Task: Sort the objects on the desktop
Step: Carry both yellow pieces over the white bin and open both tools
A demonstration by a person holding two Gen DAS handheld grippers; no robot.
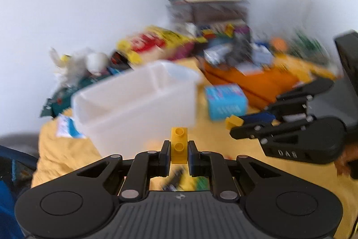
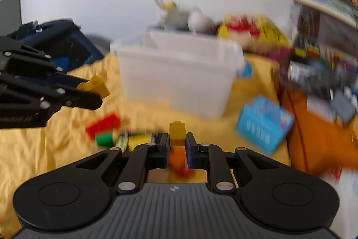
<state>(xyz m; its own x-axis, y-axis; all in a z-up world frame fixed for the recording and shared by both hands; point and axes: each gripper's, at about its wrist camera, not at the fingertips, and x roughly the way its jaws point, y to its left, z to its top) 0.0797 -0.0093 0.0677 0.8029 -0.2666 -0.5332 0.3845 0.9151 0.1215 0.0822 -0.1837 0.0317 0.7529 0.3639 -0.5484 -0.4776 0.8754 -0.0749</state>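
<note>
My left gripper (image 1: 178, 150) is shut on a yellow two-stud brick (image 1: 179, 145), held above the yellow cloth (image 1: 67, 149). In the right wrist view that same gripper (image 2: 94, 91) comes in from the left with its yellow brick (image 2: 95, 86). My right gripper (image 2: 177, 145) is shut on a second yellow brick (image 2: 177, 130); from the left wrist view it (image 1: 235, 127) shows at the right with that brick (image 1: 233, 121) at its tips. A white translucent bin (image 1: 138, 100) (image 2: 179, 73) stands straight ahead of both. Red and green bricks (image 2: 103, 129) lie on the cloth below.
A blue printed box (image 1: 226, 101) (image 2: 264, 124) lies right of the bin. An orange cloth (image 2: 317, 142) with scattered items, a yellow-red package (image 1: 152, 44) and a stack of books and boxes (image 1: 208, 1) crowd the back. A dark blue bag (image 2: 58, 37) sits at the left.
</note>
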